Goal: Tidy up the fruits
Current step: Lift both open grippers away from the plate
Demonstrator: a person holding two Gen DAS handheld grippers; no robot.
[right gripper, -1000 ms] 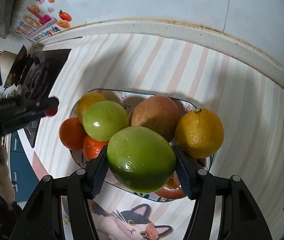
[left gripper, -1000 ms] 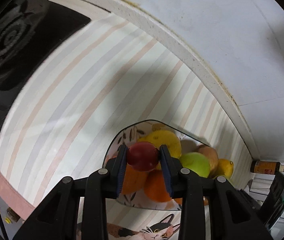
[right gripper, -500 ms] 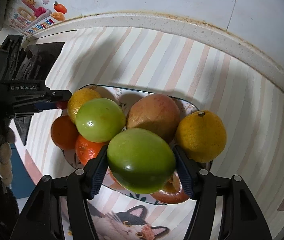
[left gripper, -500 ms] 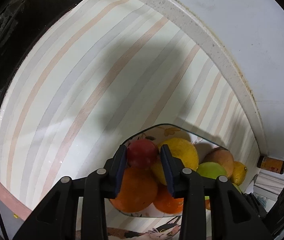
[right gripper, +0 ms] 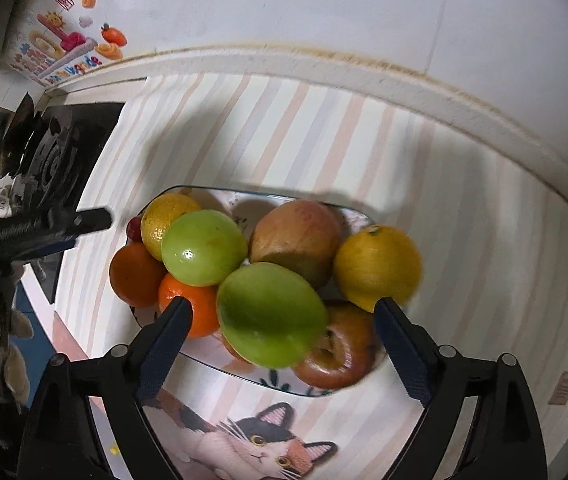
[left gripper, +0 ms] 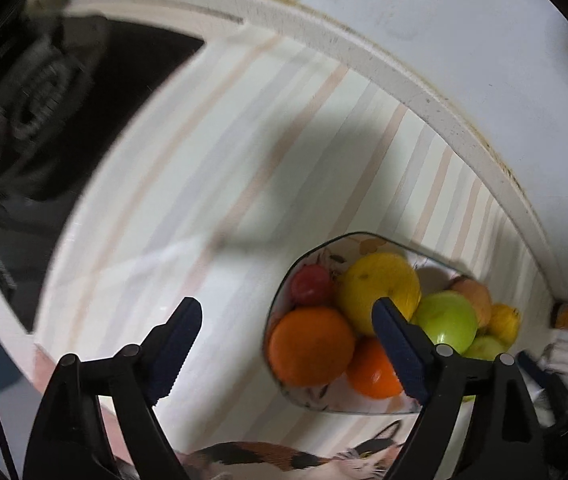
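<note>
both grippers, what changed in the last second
Both let go. The left gripper opened, leaving the small red fruit at the plate's far-left edge, and shifted left. The right gripper opened, leaving the large green fruit on the pile. The other fruits stayed put.

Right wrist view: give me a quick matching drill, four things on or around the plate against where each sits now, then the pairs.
Things:
1. small red fruit
2. large green fruit
3. yellow citrus with a stem nub
4. right gripper

Places or states:
A. at the plate's right edge
B. wide open, holding nothing
C. tucked at the plate's far left, mostly hidden behind other fruit
D. on top of the pile at the front, between the open jaws

Pairs: 1-C, 2-D, 3-A, 4-B
</note>
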